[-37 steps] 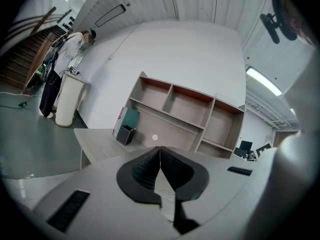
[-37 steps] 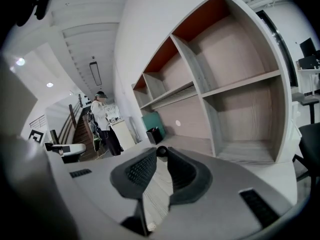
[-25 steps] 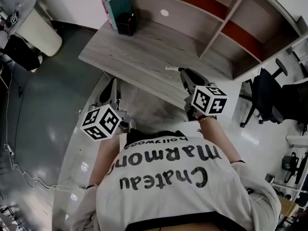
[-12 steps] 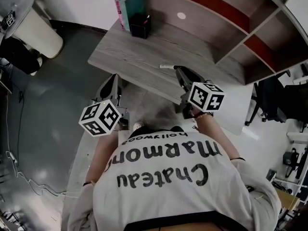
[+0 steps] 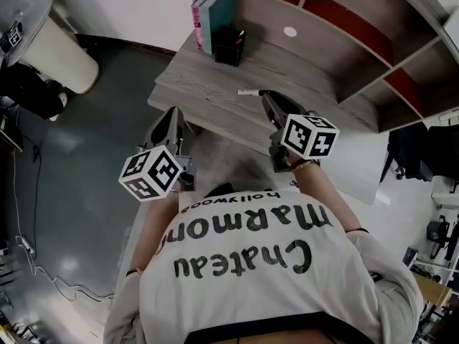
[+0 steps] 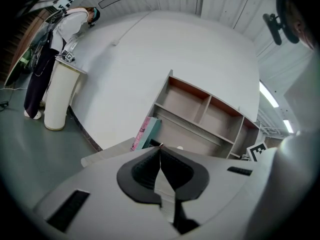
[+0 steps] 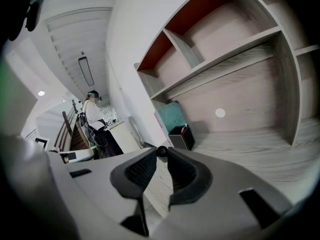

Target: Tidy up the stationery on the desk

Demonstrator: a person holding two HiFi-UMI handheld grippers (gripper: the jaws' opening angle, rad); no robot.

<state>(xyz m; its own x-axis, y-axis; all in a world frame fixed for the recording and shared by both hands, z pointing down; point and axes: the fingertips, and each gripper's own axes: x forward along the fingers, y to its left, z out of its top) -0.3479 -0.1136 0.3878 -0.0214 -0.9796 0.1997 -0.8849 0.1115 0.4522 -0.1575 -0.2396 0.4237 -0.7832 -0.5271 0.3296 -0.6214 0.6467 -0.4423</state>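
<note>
A grey wooden desk (image 5: 208, 92) stands ahead, with a black pen holder (image 5: 229, 45) (image 7: 181, 136) and a few upright books (image 5: 213, 7) (image 7: 170, 116) (image 6: 146, 133) at its back left. My right gripper (image 5: 264, 97) (image 7: 161, 155) hovers over the desk's front edge, shut on a thin white pen (image 5: 247, 92) that sticks out to the left. In the right gripper view the pen shows only as a dark round end (image 7: 161, 151) between the tips. My left gripper (image 5: 174, 115) (image 6: 160, 146) hangs just short of the desk's front edge, its tips together with nothing seen between them.
An open shelf unit (image 5: 344, 20) with red back panels rises behind the desk. A white cylindrical bin (image 5: 54, 45) stands on the grey floor to the left, with a person (image 6: 75, 21) beside it. A black office chair (image 5: 416, 145) is at the right.
Both grippers have travelled forward toward the desk, the pen still held in the right one. The desk, books and pen holder now sit closer and further right in the head view.
</note>
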